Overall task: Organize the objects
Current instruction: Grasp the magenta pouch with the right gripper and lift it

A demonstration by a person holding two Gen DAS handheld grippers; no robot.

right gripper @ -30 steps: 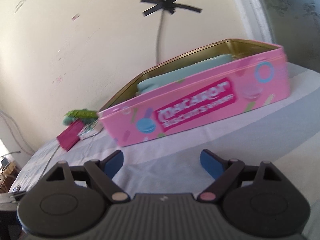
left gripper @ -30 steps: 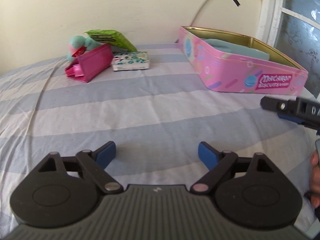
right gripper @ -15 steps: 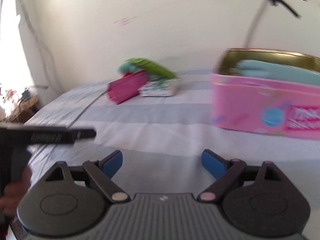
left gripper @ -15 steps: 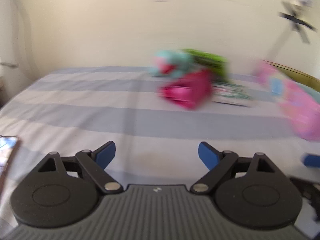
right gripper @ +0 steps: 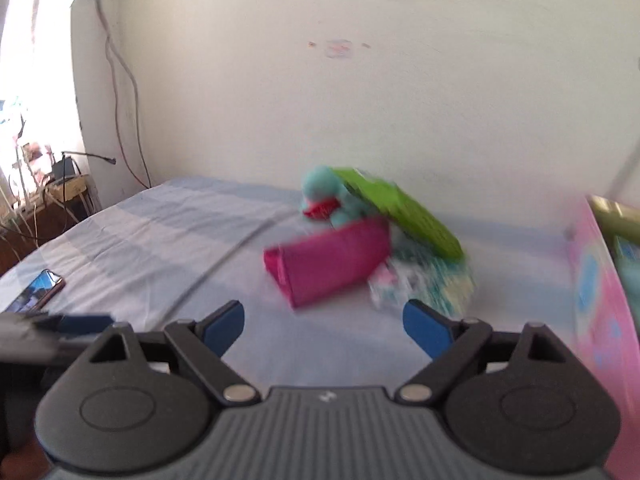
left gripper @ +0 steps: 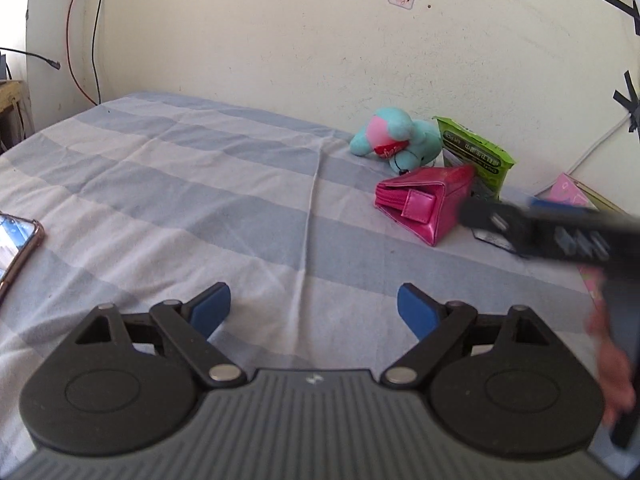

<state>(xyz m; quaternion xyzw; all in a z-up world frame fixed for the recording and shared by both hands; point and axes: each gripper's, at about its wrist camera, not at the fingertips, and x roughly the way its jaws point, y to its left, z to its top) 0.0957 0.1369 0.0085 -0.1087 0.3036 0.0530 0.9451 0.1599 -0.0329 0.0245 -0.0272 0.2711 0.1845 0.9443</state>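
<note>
A pink wallet (left gripper: 424, 204) lies on the striped bed sheet (left gripper: 200, 184) with a teal plush toy (left gripper: 396, 136) and a green packet (left gripper: 472, 152) behind it. In the right wrist view the wallet (right gripper: 332, 264), plush (right gripper: 324, 196), green packet (right gripper: 400, 212) and a patterned tissue pack (right gripper: 424, 280) are blurred, just ahead of my right gripper (right gripper: 324, 320), which is open and empty. My left gripper (left gripper: 314, 312) is open and empty above the sheet, well short of the pile. The right gripper's fingers (left gripper: 540, 228) cross the left view at right. A pink tin (right gripper: 604, 280) stands at right.
A phone (left gripper: 16, 244) lies at the sheet's left edge, also in the right wrist view (right gripper: 36, 288). A wall (left gripper: 280, 40) with cables (left gripper: 80, 32) backs the bed. A cluttered stand (right gripper: 48, 184) sits beyond the bed's left side.
Both grippers have swung left, away from the pink tin and toward the pile of objects. The right gripper has come close to the wallet. Both stay open and empty.
</note>
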